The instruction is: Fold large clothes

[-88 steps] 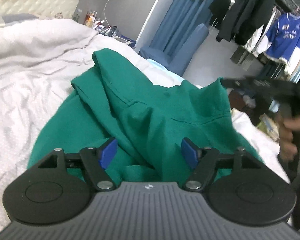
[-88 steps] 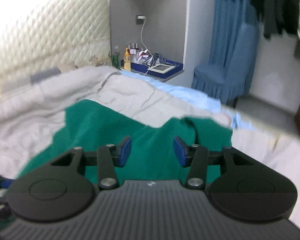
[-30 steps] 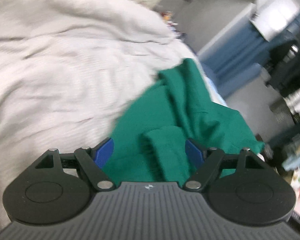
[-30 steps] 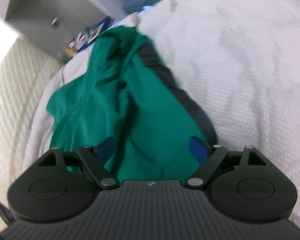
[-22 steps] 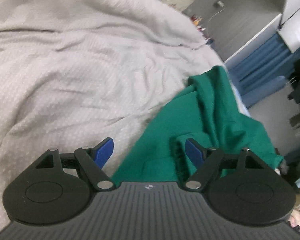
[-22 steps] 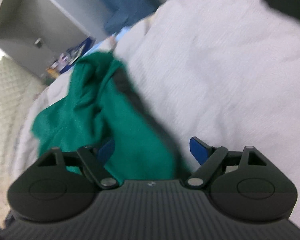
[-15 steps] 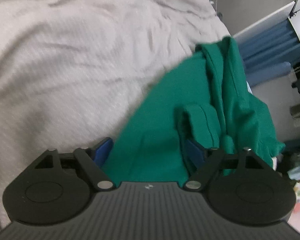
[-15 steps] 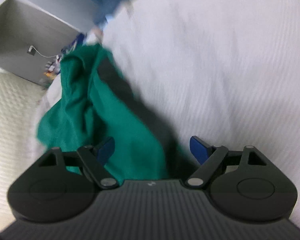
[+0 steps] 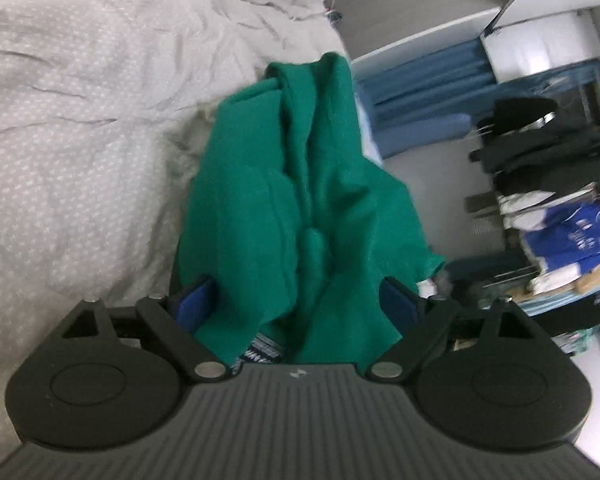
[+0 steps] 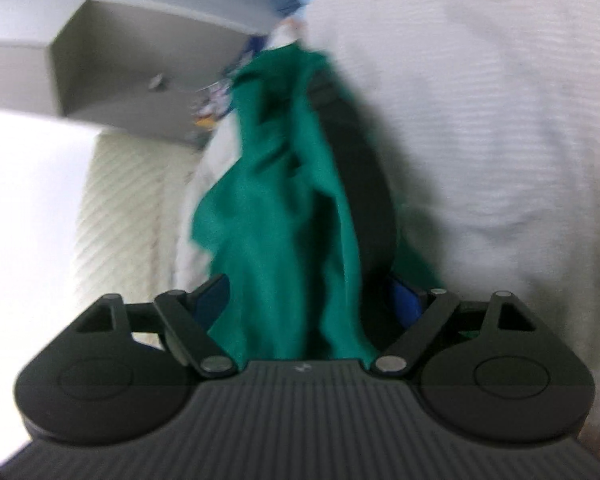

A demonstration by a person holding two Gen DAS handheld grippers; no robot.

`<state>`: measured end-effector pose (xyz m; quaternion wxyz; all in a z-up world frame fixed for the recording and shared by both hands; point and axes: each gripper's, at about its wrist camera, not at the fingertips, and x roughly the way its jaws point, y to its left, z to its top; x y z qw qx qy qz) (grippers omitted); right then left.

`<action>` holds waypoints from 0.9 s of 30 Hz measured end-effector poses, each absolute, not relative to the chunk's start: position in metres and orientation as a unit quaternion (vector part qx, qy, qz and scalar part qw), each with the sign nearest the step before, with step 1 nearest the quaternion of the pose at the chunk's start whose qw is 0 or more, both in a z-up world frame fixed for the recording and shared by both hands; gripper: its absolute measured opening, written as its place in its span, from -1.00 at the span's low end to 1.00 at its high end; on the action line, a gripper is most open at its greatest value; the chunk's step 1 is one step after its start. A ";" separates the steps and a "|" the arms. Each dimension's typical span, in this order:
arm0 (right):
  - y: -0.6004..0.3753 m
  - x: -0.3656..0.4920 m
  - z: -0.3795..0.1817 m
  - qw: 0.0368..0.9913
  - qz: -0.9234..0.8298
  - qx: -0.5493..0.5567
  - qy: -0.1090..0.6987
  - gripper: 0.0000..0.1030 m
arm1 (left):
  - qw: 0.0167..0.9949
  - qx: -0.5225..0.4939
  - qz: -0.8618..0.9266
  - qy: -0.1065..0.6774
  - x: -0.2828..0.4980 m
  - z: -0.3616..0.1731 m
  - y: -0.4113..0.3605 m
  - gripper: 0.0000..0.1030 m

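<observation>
Green fabric garment (image 9: 300, 200), bunched into long folds, lies on the pale grey dotted bedcover (image 9: 80, 120) and runs straight ahead from the left gripper (image 9: 298, 300). Its near end fills the gap between the blue pads, which stand wide apart; whether they press the cloth cannot be told. The left view shows the garment's right edge beside the edge of the bed, with dark hanging clothes (image 9: 540, 140) and a blue curtain (image 9: 424, 80) beyond. Wide, rumpled bedcover lies to the left.

In the blurred right wrist view, the garment (image 10: 284, 220) likewise passes between the right gripper (image 10: 312, 300) and its wide-set blue pads, grip unclear. Bedcover (image 10: 500, 140) stretches to its right.
</observation>
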<state>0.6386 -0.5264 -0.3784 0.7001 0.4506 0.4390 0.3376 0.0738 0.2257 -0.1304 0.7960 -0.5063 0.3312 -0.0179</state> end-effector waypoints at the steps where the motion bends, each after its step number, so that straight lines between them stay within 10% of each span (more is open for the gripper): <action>1: -0.522 0.638 -0.377 0.703 0.343 0.437 0.443 0.66 | 0.795 -0.502 -0.006 0.341 0.073 -0.132 0.224 0.75; 12: -0.490 0.642 -0.393 0.775 0.230 0.299 0.507 0.60 | 0.799 -0.380 0.097 0.455 0.081 -0.142 0.200 0.73; 16: -0.469 0.642 -0.392 0.776 0.270 0.251 0.512 0.56 | 0.821 -0.328 0.111 0.455 0.081 -0.134 0.187 -0.29; 20: -0.483 0.640 -0.386 0.762 0.287 0.301 0.497 -0.57 | 0.815 -0.400 0.096 0.408 0.064 -0.127 0.203 -0.71; 27: -0.519 0.626 -0.354 0.738 0.361 0.385 0.420 -0.84 | 0.797 -0.515 0.040 0.315 0.035 -0.101 0.225 -0.77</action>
